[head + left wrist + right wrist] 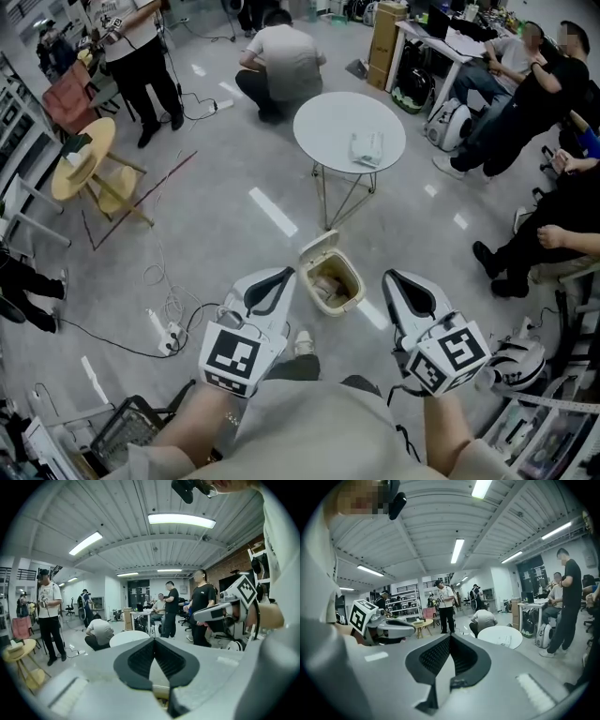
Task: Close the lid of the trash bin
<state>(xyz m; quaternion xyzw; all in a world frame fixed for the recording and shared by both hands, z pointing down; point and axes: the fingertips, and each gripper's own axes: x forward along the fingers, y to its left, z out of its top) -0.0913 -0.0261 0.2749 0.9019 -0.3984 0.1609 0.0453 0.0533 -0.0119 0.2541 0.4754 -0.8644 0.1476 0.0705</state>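
The left gripper [153, 640] has its jaws pressed together, tips meeting, with nothing between them. The right gripper [450, 637] is the same: jaws together and empty. Both are held level in the air in front of the person's body, side by side and well apart, neither touching anything. Seen from the head view, the trash bin [333, 284] stands on the floor [234, 216] between and just ahead of the two grippers. Its lid [317, 247] is swung up and back, leaving the mouth open with pale rubbish inside. Beyond it stands a round white counter [328, 127].
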